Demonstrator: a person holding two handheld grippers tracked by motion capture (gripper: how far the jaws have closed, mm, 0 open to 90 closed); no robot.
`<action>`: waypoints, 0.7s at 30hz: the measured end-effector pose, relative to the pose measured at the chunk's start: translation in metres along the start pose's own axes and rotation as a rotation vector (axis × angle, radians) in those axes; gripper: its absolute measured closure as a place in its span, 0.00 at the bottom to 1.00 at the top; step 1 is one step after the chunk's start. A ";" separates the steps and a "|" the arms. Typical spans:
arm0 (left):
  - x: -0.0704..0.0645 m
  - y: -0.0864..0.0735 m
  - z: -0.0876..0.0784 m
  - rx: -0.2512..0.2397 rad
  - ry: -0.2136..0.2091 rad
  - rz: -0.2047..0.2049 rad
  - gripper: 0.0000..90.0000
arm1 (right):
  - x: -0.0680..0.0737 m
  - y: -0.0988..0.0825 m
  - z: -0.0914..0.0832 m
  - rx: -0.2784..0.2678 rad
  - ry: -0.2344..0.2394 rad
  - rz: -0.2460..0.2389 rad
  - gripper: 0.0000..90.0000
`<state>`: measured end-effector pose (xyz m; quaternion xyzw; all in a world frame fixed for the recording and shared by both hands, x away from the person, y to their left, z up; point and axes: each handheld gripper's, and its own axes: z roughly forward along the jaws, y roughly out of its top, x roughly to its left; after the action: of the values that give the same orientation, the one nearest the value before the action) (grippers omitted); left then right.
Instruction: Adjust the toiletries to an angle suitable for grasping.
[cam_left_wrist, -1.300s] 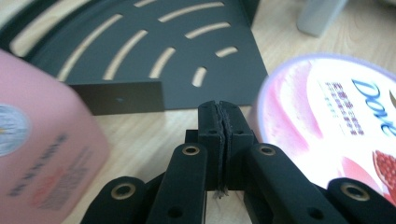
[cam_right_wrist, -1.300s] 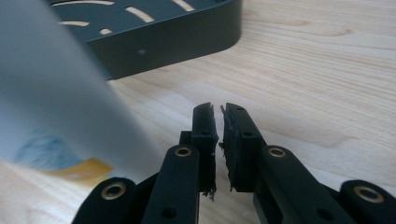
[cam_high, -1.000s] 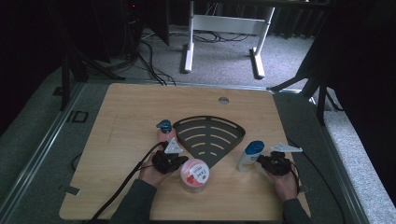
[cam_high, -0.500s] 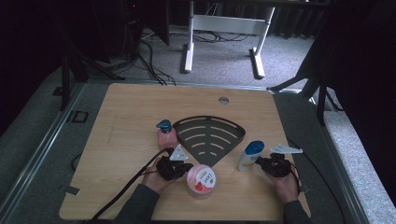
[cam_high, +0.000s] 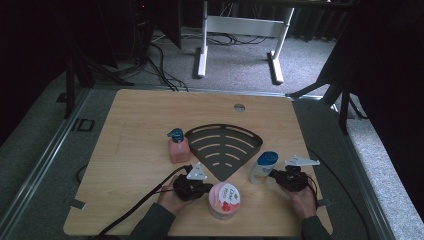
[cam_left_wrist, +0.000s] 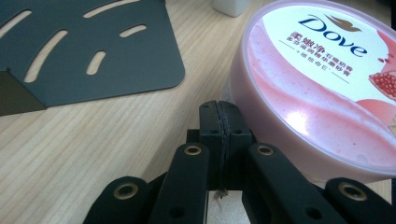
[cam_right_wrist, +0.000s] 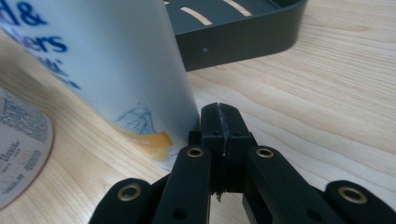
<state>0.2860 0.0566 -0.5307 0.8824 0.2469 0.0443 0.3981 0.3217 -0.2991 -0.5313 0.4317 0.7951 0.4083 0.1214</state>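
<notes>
A pink Dove jar (cam_high: 224, 199) with a white lid stands near the table's front edge. My left gripper (cam_high: 206, 189) is shut with nothing in it, its closed tip (cam_left_wrist: 219, 122) touching the jar (cam_left_wrist: 322, 93) at its left side. A white bottle with a blue cap (cam_high: 263, 168) stands right of a dark fan-shaped rack (cam_high: 223, 147). My right gripper (cam_high: 274, 175) is shut and empty, its tip (cam_right_wrist: 220, 122) against the bottle's base (cam_right_wrist: 112, 60). A pink pump bottle (cam_high: 178, 147) stands left of the rack.
The wooden table (cam_high: 130, 130) has a round hole (cam_high: 239, 107) near its far edge. Cables trail from both grippers toward the front. White desk legs (cam_high: 202, 45) stand on the carpet beyond the table.
The left gripper has slid to the right along the front of the table, and the pink jar has moved right and nearer the front edge with it. The right gripper has stayed put.
</notes>
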 end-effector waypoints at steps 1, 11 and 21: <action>0.000 0.000 0.001 0.006 0.000 0.001 1.00 | 0.002 0.001 0.001 0.002 0.000 -0.003 1.00; 0.007 0.000 0.002 -0.017 0.036 -0.016 0.96 | 0.020 0.010 0.022 0.018 0.013 -0.027 1.00; 0.023 0.002 0.005 -0.104 0.046 -0.068 0.89 | 0.037 0.017 0.042 0.046 0.054 -0.072 1.00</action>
<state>0.3084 0.0626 -0.5352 0.8504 0.2833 0.0636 0.4387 0.3326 -0.2425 -0.5391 0.3945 0.8222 0.3968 0.1044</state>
